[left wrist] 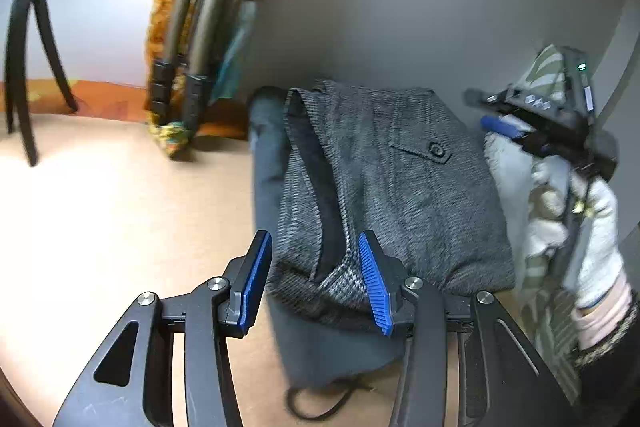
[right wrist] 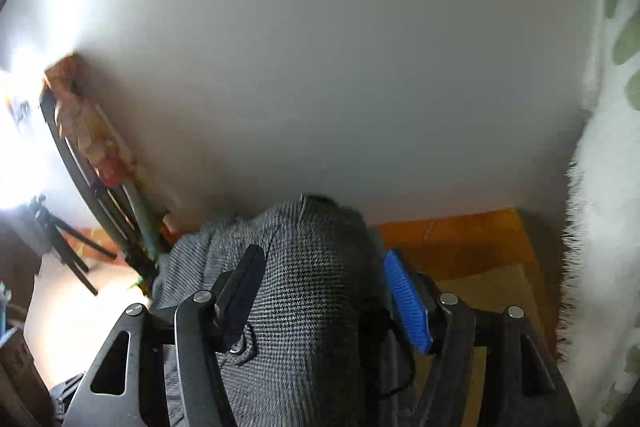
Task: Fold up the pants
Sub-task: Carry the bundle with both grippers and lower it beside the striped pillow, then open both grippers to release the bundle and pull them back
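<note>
Grey woven pants (left wrist: 400, 187) lie folded in a stack on the tan table, on top of a darker grey garment (left wrist: 320, 339); a back pocket with a button shows on top. My left gripper (left wrist: 316, 279) is open just above the near edge of the pants, holding nothing. My right gripper (left wrist: 516, 131) appears at the right in a white-gloved hand. In the right wrist view the right gripper (right wrist: 324, 287) is open with the bulging pants (right wrist: 304, 267) between its jaws, not pinched.
A black tripod (left wrist: 24, 67) stands on the table at the left. Hoops wrapped in orange cloth (left wrist: 188, 39) lean on the grey wall. White fluffy fabric (right wrist: 600, 227) hangs at the right. A dark cord (left wrist: 320, 399) lies at the near edge.
</note>
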Tool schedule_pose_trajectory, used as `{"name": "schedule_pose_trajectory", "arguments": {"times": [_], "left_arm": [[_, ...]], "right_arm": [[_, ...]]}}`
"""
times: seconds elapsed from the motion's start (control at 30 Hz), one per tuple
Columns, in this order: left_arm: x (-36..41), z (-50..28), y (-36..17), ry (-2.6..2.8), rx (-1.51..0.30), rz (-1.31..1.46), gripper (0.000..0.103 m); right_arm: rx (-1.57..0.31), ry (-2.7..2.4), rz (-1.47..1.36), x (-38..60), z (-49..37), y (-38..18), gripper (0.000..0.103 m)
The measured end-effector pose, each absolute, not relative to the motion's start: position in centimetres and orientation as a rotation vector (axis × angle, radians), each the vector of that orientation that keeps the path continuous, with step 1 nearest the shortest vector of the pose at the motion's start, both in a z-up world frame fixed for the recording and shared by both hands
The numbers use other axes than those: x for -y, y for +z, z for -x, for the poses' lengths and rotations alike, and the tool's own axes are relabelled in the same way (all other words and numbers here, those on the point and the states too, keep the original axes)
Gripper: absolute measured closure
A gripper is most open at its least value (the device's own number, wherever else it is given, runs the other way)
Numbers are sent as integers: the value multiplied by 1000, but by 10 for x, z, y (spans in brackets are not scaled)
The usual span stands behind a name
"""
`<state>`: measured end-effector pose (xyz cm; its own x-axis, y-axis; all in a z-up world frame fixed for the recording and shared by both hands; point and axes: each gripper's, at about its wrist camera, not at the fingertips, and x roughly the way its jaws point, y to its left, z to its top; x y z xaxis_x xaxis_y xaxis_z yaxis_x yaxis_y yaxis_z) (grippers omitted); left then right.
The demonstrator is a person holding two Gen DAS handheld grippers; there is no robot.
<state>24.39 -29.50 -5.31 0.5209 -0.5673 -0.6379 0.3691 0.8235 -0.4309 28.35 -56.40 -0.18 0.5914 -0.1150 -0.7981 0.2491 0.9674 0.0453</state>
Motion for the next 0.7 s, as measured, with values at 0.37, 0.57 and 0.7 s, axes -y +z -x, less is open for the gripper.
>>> {"name": "schedule_pose_trajectory", "arguments": {"times": [0.37,0.57,0.7], "left_arm": [[258,-207,-12,-552,-799,189,60],[251,-186,5,-565,-777,150,59],[243,-167,20,-576,-753,144,47]], "right_arm": [[-842,-211,-172,533,-223,34,38],[-840,-217,-142,500,-182,44,37],[-854,-228,-132,480,-153,47,37]]}}
